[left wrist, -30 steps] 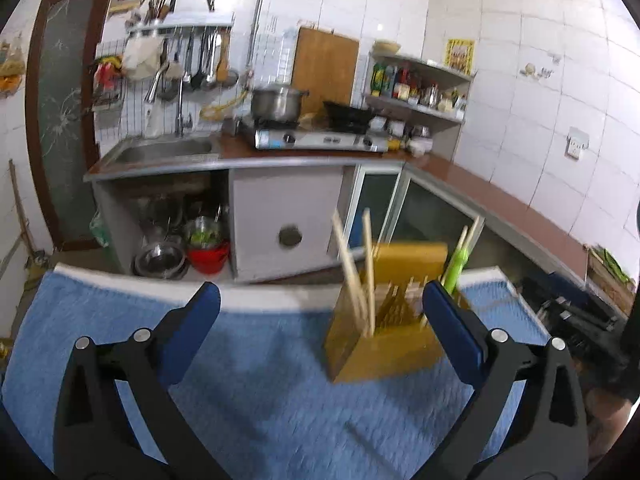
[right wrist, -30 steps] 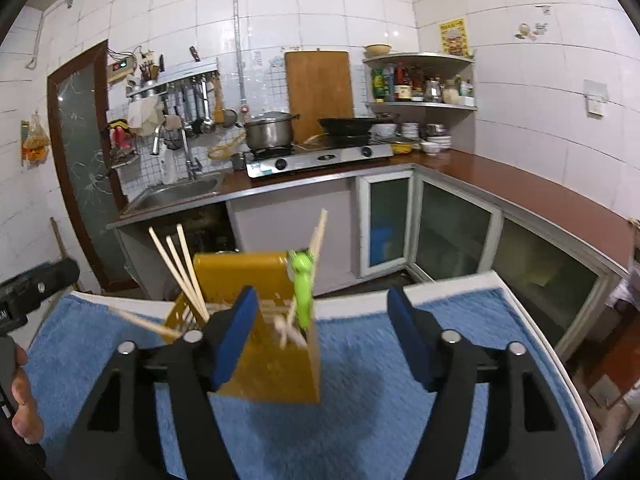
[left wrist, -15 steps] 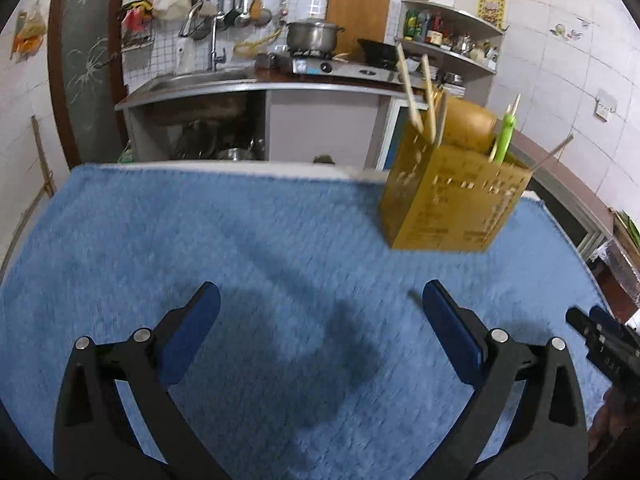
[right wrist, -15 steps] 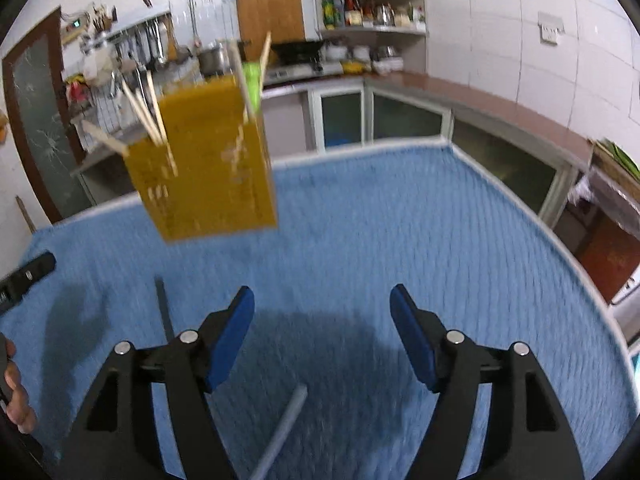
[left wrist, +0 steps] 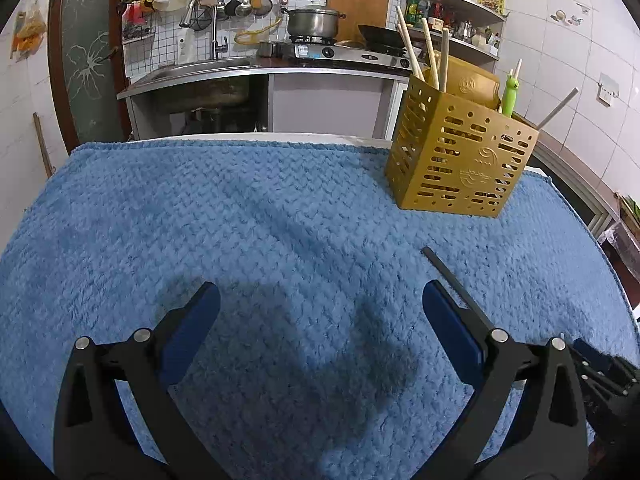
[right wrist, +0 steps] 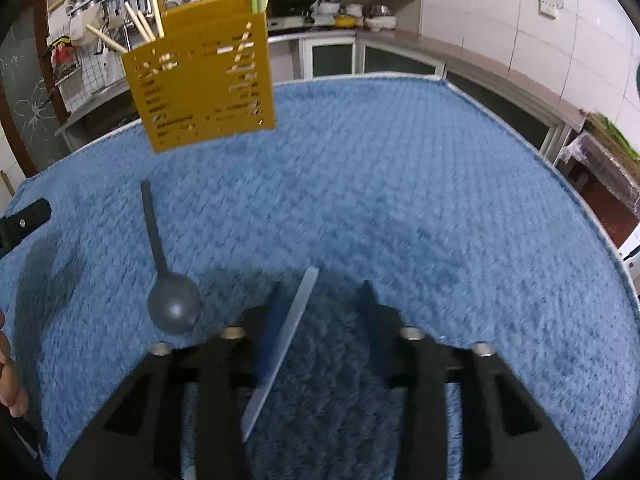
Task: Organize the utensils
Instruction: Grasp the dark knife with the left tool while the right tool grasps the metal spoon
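Right gripper point(right wrist: 320, 296): jaws parted, low over the blue towel point(right wrist: 400, 184), straddling a pale flat utensil point(right wrist: 286, 332) at 6 o'clock; we judge a square, centred close best; its near end is hidden. Left gripper point(left wrist: 320, 312): agape, empty. Grey spoon point(right wrist: 168, 280) at 9 o'clock; gold holder point(right wrist: 200, 76) at 11 o'clock, blurred

The left wrist camera sits low behind the left gripper point(left wrist: 320, 320) and looks over the fuzzy blue towel point(left wrist: 240, 220) toward the kitchen wall. The gold box with holes point(left wrist: 460, 160) stands far off on its right side. The right wrist camera tips down more and sits close to the towel point(right wrist: 400, 180). Both views share the towel, the gold box point(right wrist: 200, 72) and the dark grey spoon point(right wrist: 168, 280), whose handle point(left wrist: 448, 272) shows in the left view.
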`<state>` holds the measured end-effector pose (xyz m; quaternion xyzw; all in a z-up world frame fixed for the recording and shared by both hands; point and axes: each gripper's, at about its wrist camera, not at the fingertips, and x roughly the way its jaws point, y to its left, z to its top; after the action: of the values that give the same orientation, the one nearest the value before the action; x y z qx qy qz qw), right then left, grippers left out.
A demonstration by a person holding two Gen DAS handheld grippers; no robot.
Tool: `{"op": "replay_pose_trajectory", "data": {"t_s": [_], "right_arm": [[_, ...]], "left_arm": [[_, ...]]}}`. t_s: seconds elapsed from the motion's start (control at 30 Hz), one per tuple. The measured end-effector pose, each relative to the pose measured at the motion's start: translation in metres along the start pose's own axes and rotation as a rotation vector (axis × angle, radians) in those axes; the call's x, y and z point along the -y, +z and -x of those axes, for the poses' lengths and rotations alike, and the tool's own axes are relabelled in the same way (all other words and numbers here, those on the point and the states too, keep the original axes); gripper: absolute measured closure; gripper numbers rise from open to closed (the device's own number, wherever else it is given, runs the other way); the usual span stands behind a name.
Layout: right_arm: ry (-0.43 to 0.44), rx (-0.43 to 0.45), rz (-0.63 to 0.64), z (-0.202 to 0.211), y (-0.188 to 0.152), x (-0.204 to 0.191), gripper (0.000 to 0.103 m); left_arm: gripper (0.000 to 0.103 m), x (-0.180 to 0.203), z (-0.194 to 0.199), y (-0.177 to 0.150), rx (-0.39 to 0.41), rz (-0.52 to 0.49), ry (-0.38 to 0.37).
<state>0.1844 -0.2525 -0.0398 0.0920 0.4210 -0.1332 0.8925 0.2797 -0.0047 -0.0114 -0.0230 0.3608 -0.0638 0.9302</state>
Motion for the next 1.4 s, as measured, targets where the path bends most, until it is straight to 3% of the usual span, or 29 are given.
{"op": "replay_pose_trajectory", "data": {"t_s": [0.23,0.37,0.63,0.73,0.8,0.9,1.03,1.1,1.37,1.4], "right_arm": [[0.001,-0.021,0.048,-0.008,0.008,-0.013,0.09],[0.06,-0.039,0.061,-0.011,0.017,-0.008,0.096],[0.107,0.002,0.066,-0.019,0.056,0.024,0.096],[0.104,0.013,0.073,-0.025,0.068,0.036,0.096],[0.102,0.014,0.082,-0.03,0.075,0.041,0.096],[0.103,0.02,0.09,-0.034,0.081,0.047,0.096],[0.119,0.016,0.087,-0.042,0.087,0.055,0.096],[0.133,0.012,0.08,-0.046,0.088,0.058,0.096],[0.161,-0.012,0.081,-0.059,0.09,0.062,0.096],[0.161,-0.015,0.083,-0.059,0.091,0.062,0.096]], "left_arm": [[0.005,0.007,-0.001,0.006,-0.019,0.002,0.011],[0.005,0.017,-0.003,0.009,-0.045,-0.014,0.007],[0.006,0.045,-0.016,0.021,-0.125,0.012,-0.042],[0.019,0.059,-0.027,0.026,-0.165,0.024,-0.046],[0.037,0.072,-0.039,0.028,-0.206,0.019,-0.051],[0.05,0.085,-0.054,0.03,-0.263,0.024,-0.053],[0.061,0.102,-0.074,0.032,-0.328,0.02,-0.036],[0.079,0.108,-0.088,0.032,-0.386,0.017,-0.026],[0.081,0.116,-0.105,0.041,-0.435,0.01,0.011],[0.086,0.118,-0.108,0.044,-0.439,-0.001,0.017]]}}
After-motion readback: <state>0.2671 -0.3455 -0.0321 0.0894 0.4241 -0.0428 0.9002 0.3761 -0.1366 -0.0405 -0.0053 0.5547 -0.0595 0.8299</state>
